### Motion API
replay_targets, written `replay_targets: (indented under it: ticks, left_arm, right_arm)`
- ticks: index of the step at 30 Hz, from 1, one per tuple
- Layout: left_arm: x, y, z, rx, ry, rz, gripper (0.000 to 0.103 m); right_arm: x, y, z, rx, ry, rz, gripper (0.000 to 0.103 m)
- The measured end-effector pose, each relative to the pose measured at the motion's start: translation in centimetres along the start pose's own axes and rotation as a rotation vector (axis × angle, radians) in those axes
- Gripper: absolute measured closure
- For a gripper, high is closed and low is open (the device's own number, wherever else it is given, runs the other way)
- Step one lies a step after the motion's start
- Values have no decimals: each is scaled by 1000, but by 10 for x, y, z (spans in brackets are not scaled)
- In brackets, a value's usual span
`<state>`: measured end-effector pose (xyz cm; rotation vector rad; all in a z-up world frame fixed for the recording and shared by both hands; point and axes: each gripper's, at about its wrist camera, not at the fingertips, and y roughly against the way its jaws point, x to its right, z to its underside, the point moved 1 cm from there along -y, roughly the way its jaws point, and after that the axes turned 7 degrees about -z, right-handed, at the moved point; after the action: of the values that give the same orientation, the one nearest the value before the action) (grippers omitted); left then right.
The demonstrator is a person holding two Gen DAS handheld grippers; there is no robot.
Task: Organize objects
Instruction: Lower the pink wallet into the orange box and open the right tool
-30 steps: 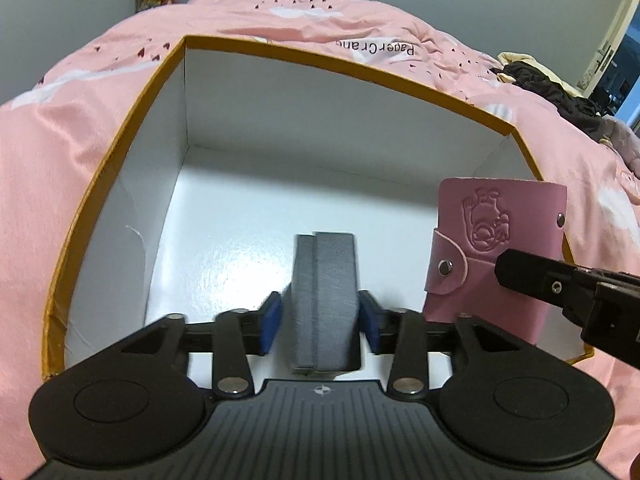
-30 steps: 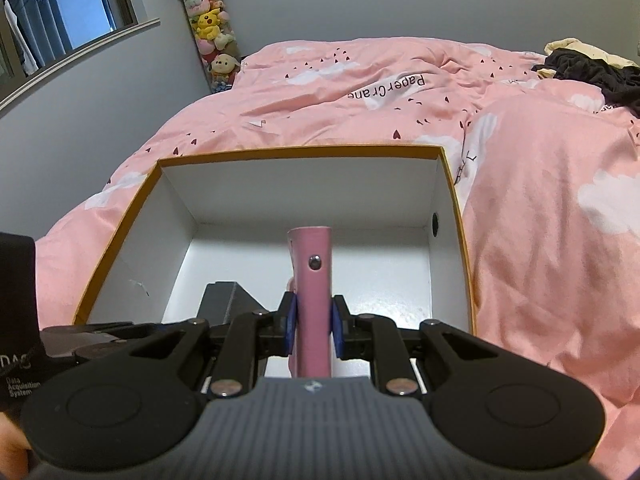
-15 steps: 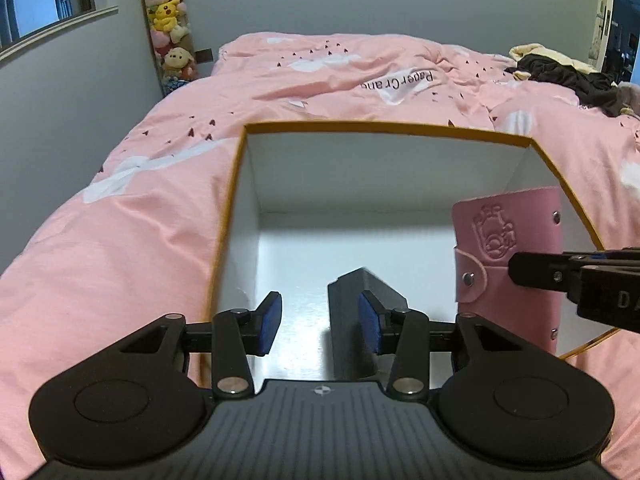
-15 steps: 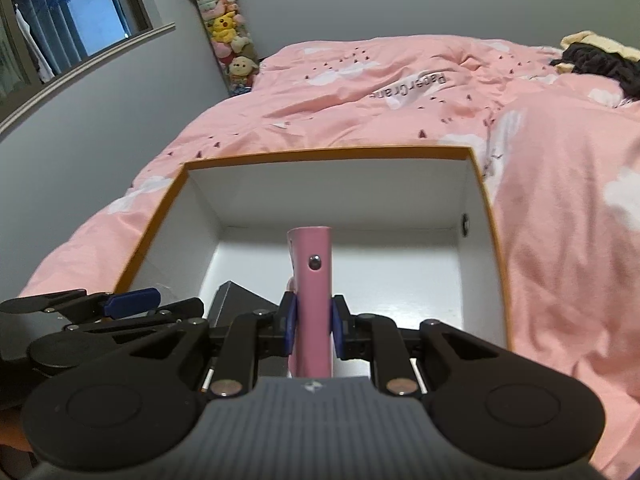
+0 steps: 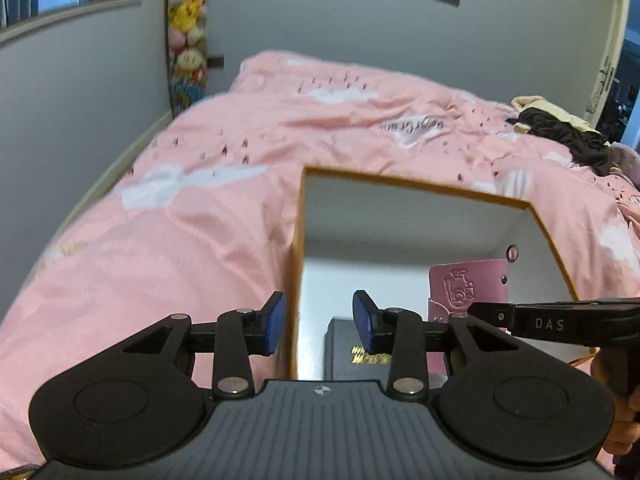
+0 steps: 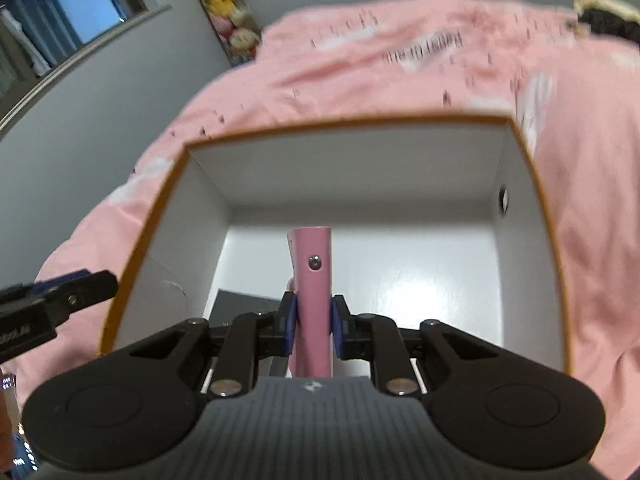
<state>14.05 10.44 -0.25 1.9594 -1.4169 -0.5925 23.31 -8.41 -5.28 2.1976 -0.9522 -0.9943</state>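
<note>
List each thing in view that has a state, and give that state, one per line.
Left gripper: holds nothing, jaws closing, straddling the box's left wall.
Right gripper: shut on the pink card holder.
Pink card holder: snapped closed, held upright over the box.
Box: open-topped, sitting on the bedspread.
Dark case: lying inside the box, free of both grippers.
Bedspread: spread out, wrinkled.

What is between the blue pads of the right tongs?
The pink card holder, pinched upright over the white box. The right wrist view shows it.
</note>
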Motion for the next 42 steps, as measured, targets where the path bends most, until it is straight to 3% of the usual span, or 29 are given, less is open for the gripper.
replay_targets:
  ticks: [6, 14, 25, 32, 42]
  left_arm:
    - [-13, -13, 11, -68, 40, 49, 71]
    - [-28, -18, 24, -106, 76, 107, 78]
    - [-30, -22, 26, -110, 92, 114, 79]
    - [-27, -24, 25, -108, 100, 98, 79]
    - [-27, -24, 25, -106, 101, 89, 79]
  right_arm:
    - [3, -22, 2, -62, -42, -8, 84]
    - [-3, -35, 2, -111, -92, -99, 84]
    - [0, -43, 1, -124, -112, -125, 84]
    - [35, -64, -7, -273, -283, -229, 84]
    - [27, -72, -4, -311, -144, -61, 72]
